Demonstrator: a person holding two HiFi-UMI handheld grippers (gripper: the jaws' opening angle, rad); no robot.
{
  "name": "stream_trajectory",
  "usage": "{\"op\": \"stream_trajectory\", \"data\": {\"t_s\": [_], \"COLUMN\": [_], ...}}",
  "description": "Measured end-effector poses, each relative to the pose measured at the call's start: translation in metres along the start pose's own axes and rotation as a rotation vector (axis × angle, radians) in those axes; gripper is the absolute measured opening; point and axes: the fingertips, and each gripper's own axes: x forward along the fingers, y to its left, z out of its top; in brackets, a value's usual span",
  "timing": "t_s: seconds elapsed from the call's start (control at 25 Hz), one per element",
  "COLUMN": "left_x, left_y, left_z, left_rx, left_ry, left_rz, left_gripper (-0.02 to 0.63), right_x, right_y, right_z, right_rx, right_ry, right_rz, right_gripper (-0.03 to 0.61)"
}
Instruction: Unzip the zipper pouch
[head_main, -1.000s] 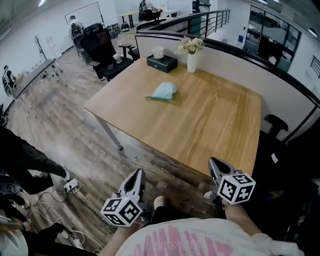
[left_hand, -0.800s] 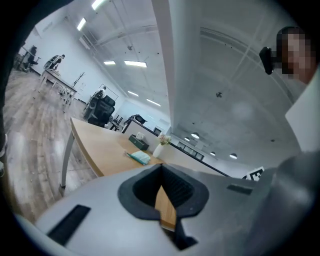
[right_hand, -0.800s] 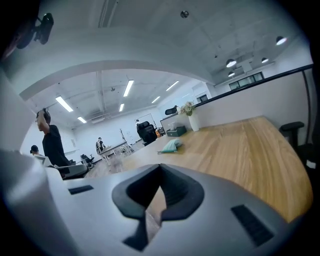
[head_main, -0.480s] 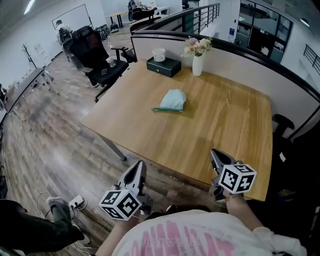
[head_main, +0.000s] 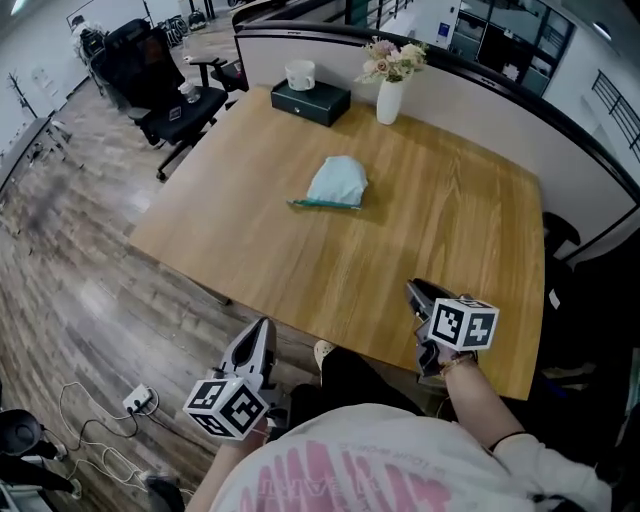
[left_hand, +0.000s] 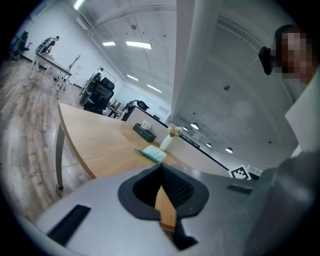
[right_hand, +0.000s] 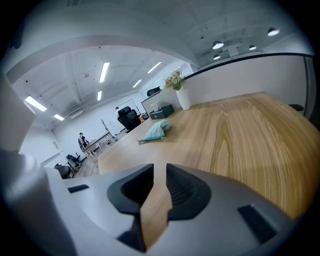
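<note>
You're at the approach, with nothing touched yet. The pouch (head_main: 337, 181) lies mid-counter (head_main: 440, 230), well apart from both grippers. It's a soft, rumpled lump of pale-teal cloth with a darker green zipper (head_main: 325, 204) along its near edge. Your left gripper (left_hand: 161, 169) has its jaws closed on nothing. Your right gripper (right_hand: 159, 170) has its jaws opening, with nothing between them. Next, I'd judge, you need to reach in, pin the limp cloth with one gripper and pinch the pull with the other. The smooth wood-grain top may let the pouch slide.
</note>
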Motion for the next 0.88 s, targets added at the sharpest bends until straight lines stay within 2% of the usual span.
{"op": "stream_trajectory", "data": {"t_s": [0.24, 0.6, 0.76, 0.88], "left_x": [0.021, 0.027, 0.023, 0.026], "left_y": [0.021, 0.065, 0.079, 0.089], "left_z": [0.007, 0.009, 0.007, 0.001], "left_rx": [0.035, -0.036, -0.046, -0.07], "left_ry": [0.041, 0.063, 0.086, 0.092], "left_rz": [0.015, 0.123, 0.166, 0.196], "left_gripper": [0.0, 0.0, 0.0, 0.0], "right_x": [0.064, 0.145, 0.173, 0.193], "right_y": [-0.009, -0.005, 0.0, 0.004], "right_z": [0.029, 0.06, 0.065, 0.077], "right_rx": [-0.009, -0.008, -0.025, -0.034], "right_ry": [0.056, 0.135, 0.164, 0.166], "right_rz": [-0.006, 0.051, 0.09, 0.126], "right_gripper": [0.083, 0.109, 0.138, 0.186]}}
